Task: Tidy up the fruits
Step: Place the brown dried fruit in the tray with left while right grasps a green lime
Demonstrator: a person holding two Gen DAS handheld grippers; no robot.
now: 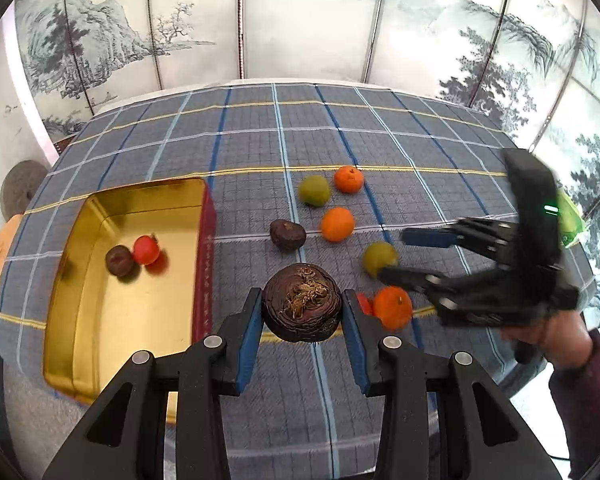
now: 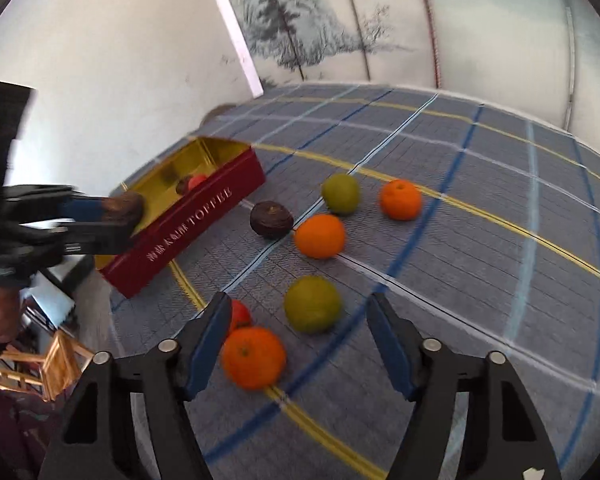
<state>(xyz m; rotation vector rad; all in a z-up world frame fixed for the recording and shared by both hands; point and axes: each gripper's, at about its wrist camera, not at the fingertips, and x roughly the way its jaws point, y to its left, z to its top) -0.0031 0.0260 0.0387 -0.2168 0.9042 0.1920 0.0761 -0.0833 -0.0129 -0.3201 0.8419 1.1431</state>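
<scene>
**Left wrist view: dark fruit clamped, right claw spread over the loose pile**

Left wrist view shows the left claw (image 1: 302, 312) clenched on a dark brown fruit (image 1: 302, 307), its blue pads pressed against both sides, held above the plaid-clothed worktop (image 1: 380, 128) just beside the tin's red wall. The toffee tin (image 1: 100, 320), gold inside and red outside, sits at the worktop's left edge; inside it lie a small dark fruit (image 1: 119, 261) and a red fruit (image 1: 146, 250), touching.

Loose fruits sit around the middle of the worktop: another dark fruit (image 2: 271, 219), two green fruits (image 2: 340, 193) (image 2: 312, 304), three oranges (image 2: 401, 199) (image 2: 319, 235) (image 2: 253, 357), and a small red fruit (image 2: 239, 314) partly hidden behind the right claw's left finger.

Right wrist view shows the right claw (image 2: 300, 344) released, fingers spread wide and holding nothing, hovering over the nearest orange and green fruit.
</scene>
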